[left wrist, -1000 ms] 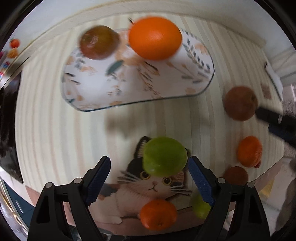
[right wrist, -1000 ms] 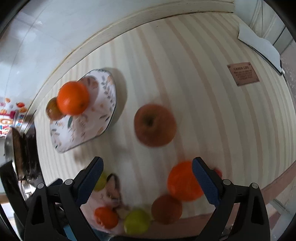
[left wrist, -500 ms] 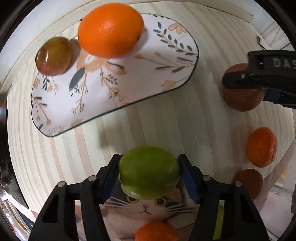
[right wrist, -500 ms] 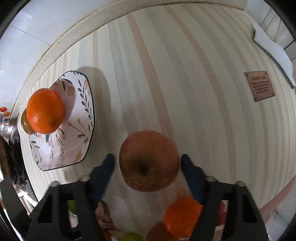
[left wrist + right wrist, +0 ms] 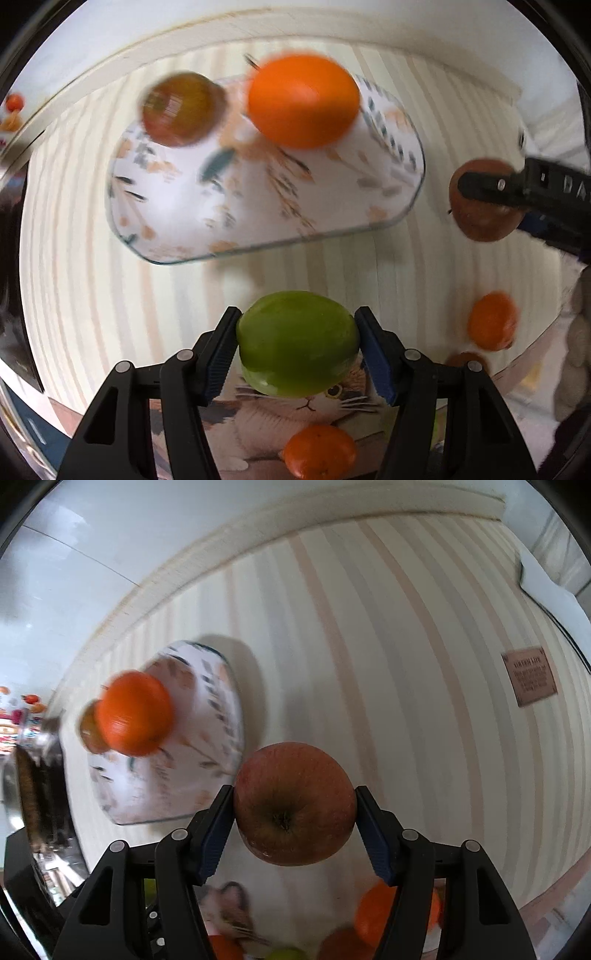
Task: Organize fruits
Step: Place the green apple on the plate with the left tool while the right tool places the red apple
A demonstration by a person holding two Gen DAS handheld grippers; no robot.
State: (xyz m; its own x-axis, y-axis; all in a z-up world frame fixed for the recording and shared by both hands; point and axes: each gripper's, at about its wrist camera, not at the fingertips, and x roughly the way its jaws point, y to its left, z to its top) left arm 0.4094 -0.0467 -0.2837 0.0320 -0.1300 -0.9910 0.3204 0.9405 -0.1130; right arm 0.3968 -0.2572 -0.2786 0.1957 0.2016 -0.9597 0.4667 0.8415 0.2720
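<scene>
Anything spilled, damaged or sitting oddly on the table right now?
Nothing stands out. The left hand-held gripper holds the green fruit, the right hand-held gripper the red apple. An orange and a darker fruit sit on the floral plate. No spills visible.

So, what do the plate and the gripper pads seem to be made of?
The plate looks like glazed ceramic, perhaps melamine: white, floral print, thin dark rim; blur hides any shine. The pads of the right gripper look like ribbed blue rubber or soft plastic, matte, with fine ridges.
</scene>
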